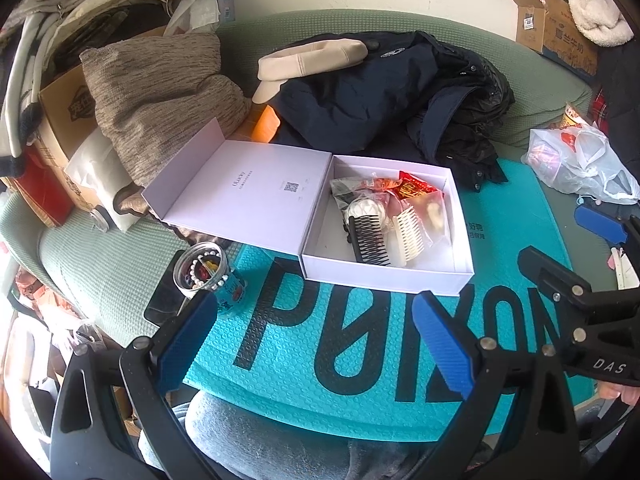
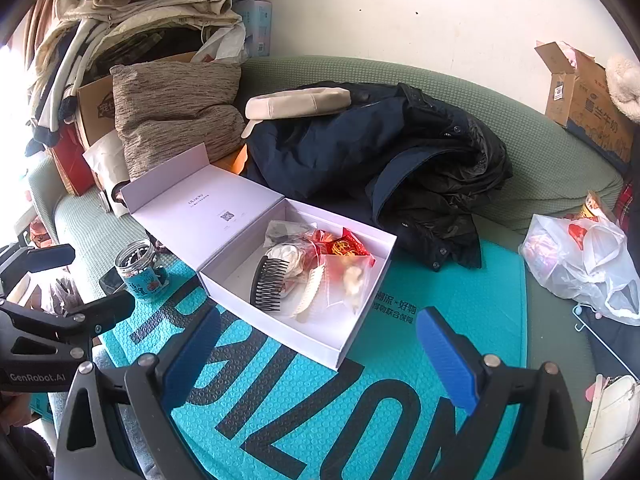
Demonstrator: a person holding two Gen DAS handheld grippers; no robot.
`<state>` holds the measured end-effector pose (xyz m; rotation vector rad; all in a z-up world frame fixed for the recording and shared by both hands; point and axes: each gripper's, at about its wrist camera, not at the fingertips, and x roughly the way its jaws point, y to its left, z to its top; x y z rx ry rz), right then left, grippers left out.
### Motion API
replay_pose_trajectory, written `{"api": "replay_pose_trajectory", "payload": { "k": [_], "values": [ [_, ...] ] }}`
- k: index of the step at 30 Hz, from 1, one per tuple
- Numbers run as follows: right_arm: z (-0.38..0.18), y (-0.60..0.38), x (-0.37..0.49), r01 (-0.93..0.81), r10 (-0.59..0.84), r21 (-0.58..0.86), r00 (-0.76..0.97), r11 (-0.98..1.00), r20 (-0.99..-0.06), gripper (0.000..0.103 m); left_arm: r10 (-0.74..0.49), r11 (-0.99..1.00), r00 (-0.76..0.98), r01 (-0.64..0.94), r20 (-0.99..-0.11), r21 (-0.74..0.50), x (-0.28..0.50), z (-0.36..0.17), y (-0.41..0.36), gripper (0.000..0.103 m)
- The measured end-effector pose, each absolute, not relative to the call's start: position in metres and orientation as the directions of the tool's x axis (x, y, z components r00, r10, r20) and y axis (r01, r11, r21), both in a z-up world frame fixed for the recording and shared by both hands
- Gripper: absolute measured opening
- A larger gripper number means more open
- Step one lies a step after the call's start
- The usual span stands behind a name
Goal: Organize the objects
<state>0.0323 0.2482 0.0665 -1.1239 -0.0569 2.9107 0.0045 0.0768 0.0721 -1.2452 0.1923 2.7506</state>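
The right gripper (image 2: pixel 318 354) fills the bottom of the view, its blue-padded fingers (image 2: pixel 448 356) wide apart with nothing between them, above a teal mat (image 2: pixel 452 292). Just beyond, at 12 o'clock of the gripper, a white box (image 2: pixel 360 336) lies open on the mat, its lid (image 2: pixel 192 208) folded back toward 10 o'clock. Inside lie a black comb (image 2: pixel 268 282), a white comb (image 2: pixel 310 292) touching it, and clear bags (image 2: pixel 344 264). A jar (image 2: pixel 140 266) stands at 9 o'clock of the box. The left gripper (image 2: pixel 96 280) shows at the 9 o'clock edge, jaws apart. A dark jacket (image 2: pixel 380 156) lies at 1 o'clock of the box, a plastic bag (image 2: pixel 580 256) at 3 o'clock.
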Motion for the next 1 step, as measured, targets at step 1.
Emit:
{"api": "replay_pose_trajectory", "payload": {
  "k": [1],
  "values": [
    [0.0657,0.2486,0.0329,-0.009,0.035,-0.042,-0.739,-0.999,-0.673,0.099,0.048,-0.985,-0.655,-0.155,-0.754,0.072,0.0047,0.0711,0.0768,0.098]
  ]
}}
